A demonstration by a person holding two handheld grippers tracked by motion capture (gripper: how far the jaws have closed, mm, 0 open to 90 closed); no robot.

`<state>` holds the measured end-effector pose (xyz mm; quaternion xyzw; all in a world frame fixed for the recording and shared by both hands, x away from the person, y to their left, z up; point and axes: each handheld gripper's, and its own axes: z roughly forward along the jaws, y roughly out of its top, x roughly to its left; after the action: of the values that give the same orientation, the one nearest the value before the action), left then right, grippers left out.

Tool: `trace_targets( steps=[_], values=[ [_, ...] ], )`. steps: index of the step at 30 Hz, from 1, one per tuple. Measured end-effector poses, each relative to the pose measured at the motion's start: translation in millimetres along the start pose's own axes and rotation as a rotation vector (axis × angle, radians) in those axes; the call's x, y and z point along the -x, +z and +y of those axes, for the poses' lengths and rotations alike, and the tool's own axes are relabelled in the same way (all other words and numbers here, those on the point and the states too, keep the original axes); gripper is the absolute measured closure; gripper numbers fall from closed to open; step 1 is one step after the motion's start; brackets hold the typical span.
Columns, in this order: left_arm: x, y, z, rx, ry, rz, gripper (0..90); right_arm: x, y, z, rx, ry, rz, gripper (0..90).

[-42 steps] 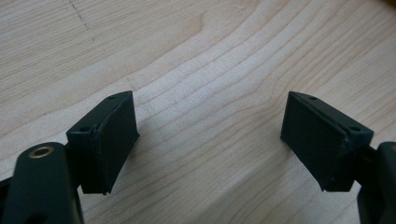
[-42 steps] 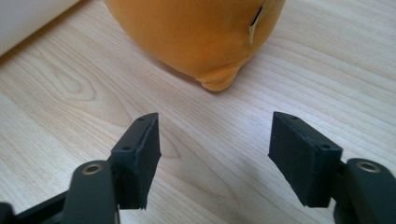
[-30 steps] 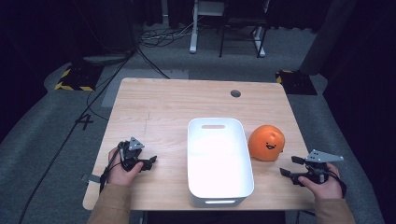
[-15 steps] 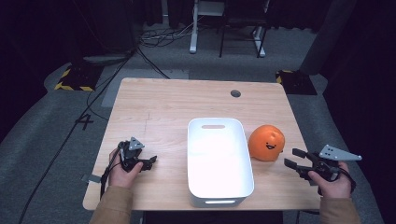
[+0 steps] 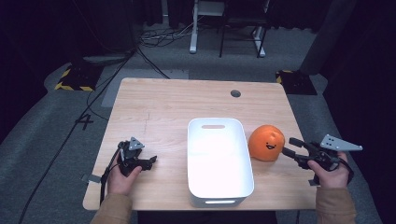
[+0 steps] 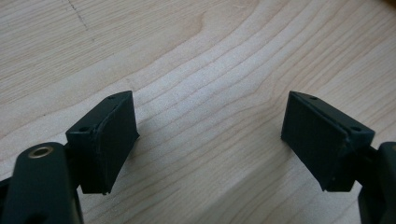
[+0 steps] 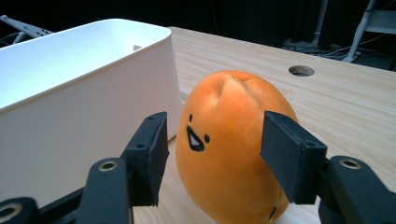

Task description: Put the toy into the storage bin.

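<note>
Reaching for the orange toy fruit with a drawn face (image 5: 266, 143) is the step in hand: the right gripper (image 5: 287, 147) points left at it from just beside, and its fingers (image 7: 149, 149), half parted and just now narrowing, frame the toy in the right gripper view without pressing on it. The toy stands on the tabletop (image 5: 163, 107), just right of the white bin (image 5: 219, 196). Next, I judge, the fingers must slide round its sides and close. The left gripper (image 5: 150, 162) rests near the left edge, fingers (image 6: 105, 140) wide apart over bare wood.
</note>
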<state>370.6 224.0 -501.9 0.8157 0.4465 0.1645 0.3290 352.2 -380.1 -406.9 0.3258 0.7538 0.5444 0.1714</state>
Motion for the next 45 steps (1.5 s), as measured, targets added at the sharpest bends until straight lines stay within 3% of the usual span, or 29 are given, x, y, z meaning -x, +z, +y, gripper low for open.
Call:
trace_targets(
  steps=[12, 18, 24, 32, 35, 39, 45],
  values=[
    [0.1, 0.0, 0.0, 0.001, 0.0, 0.001, 18.6, 10.9, 17.9, 18.4, 0.019, -0.032, 0.034, 45.9],
    [0.0, 0.0, 0.0, 0.0, 0.001, 0.0, 18.6, 15.8, 29.6, 26.5, -0.004, -0.058, 0.049, 54.8],
    [0.1, 0.1, 0.1, 0.0, 0.001, 0.0, 18.7, 19.8, 38.8, 31.7, -0.013, -0.066, 0.049, 54.7],
    [0.1, 0.4, 0.3, 0.005, 0.003, 0.002, 18.6, 27.9, 57.3, 32.1, -0.069, -0.086, 0.053, 50.4],
    [0.1, 0.4, 0.3, 0.005, 0.004, 0.004, 18.7, 30.0, 61.7, 29.1, -0.074, -0.079, 0.091, 60.6],
    [0.1, 0.4, 0.3, 0.005, 0.004, 0.003, 18.6, 28.2, 63.7, 28.8, -0.104, -0.09, 0.106, 77.3],
    [0.0, 0.4, 0.3, 0.004, 0.004, 0.002, 18.7, 22.3, 58.6, 33.9, -0.107, -0.13, 0.091, 82.1]
  ],
)
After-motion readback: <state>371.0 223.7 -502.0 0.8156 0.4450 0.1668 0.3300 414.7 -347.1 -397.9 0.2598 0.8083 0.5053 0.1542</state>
